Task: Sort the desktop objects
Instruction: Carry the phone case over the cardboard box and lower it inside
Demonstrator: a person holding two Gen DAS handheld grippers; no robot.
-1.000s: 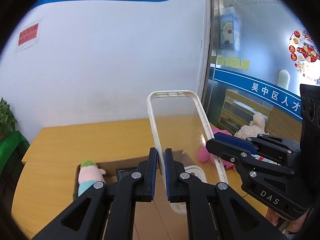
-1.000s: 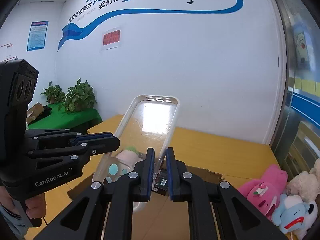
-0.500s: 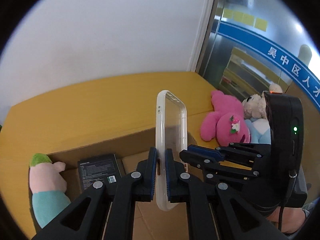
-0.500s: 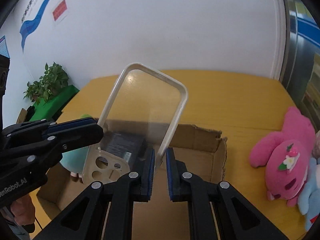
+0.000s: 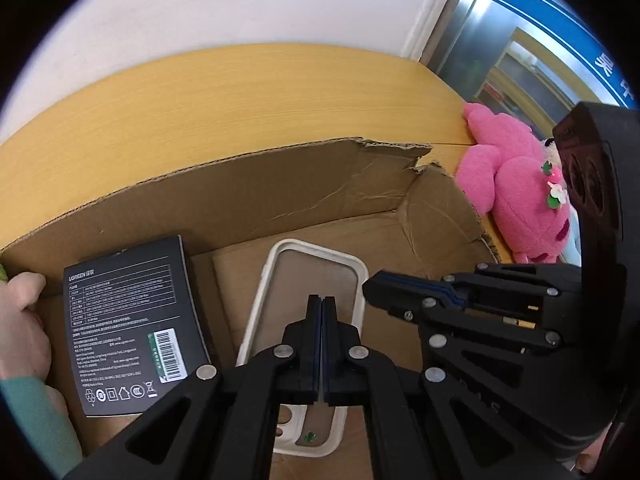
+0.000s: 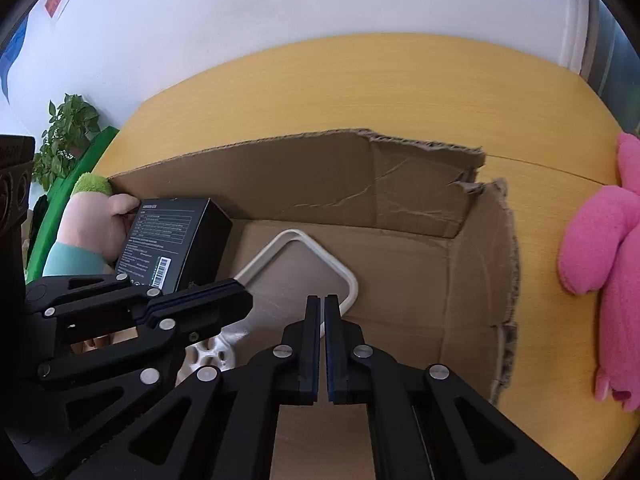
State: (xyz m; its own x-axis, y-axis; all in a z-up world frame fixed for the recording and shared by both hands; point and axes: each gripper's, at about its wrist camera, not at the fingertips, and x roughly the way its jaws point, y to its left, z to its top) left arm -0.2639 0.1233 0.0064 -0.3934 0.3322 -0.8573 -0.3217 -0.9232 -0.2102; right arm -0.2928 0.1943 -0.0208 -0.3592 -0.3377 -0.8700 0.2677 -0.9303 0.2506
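Observation:
A clear phone case [image 5: 316,272] with a white rim lies low along the floor of an open cardboard box [image 5: 280,184]. My left gripper [image 5: 322,300] is shut above the case's clear back, and nothing shows between its pads. My right gripper [image 6: 322,300] is shut at the case's right long rim near a corner. The rim runs in under its tips, and a pale sliver shows between the pads. In the right wrist view the case [image 6: 296,276] sits between both grippers, with the left gripper [image 6: 244,300] at its left rim.
A black product box [image 5: 132,320] leans in the carton's left part. Beside it is a pale pink and teal plush [image 6: 88,216]. On the wooden table [image 5: 240,88] to the right of the carton lies a pink plush [image 5: 516,200]. The carton's far right corner is torn.
Both grippers came down and tipped into the carton. The case, held upright above the box before, now lies low along the box floor and shows face-on in the left wrist view.

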